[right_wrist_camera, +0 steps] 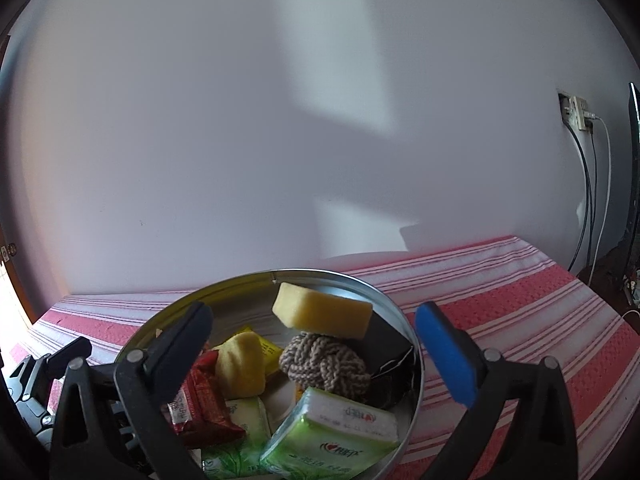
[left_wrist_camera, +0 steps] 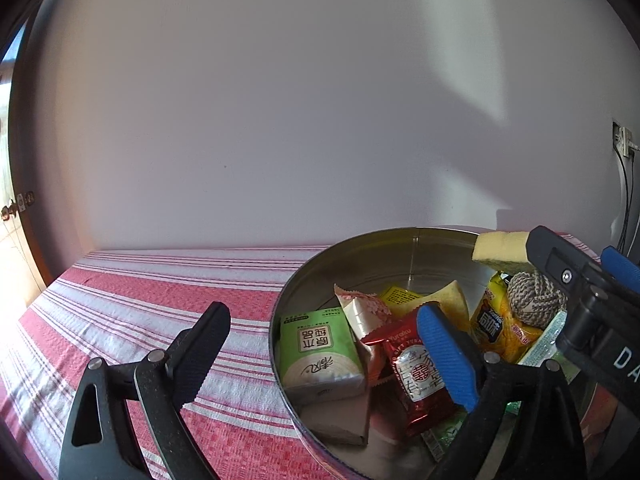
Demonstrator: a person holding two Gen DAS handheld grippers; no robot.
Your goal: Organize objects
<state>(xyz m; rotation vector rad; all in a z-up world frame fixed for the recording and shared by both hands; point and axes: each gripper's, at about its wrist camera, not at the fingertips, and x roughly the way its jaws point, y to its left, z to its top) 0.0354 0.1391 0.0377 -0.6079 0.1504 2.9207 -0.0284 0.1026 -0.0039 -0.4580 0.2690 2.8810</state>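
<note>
Two black and blue fingers of the left gripper sit closest in the left wrist view, spread wide with nothing between them. One finger hangs over the red and white striped cloth. The blue one hangs over the round metal tin.

Lots of things are hard to see. The tin's near edge is cut off at the bottom in both views. The right gripper, seen from the side at the right edge of the left view, covers part of the yellow sponge and some of the packets under it. A green packet at the bottom of the tin is mostly hidden behind the blue finger. In the right wrist view a dark thing lies against the tin's far wall under the sponge, and I cannot tell what it is.

The right gripper is also wide open and holds nothing. Its black finger is over the tin and its blue finger is just outside the rim.

Inside the tin, the sponge rests tilted on top of a brown and white rope ball. Next to the ball is a puffy yellow packet. A red snack packet lies by the black finger. A green tissue pack sits at the front, and another green tissue pack shows in the left view beside a pink and white wrapper. The tin sits on the cloth near a plain white wall.
</note>
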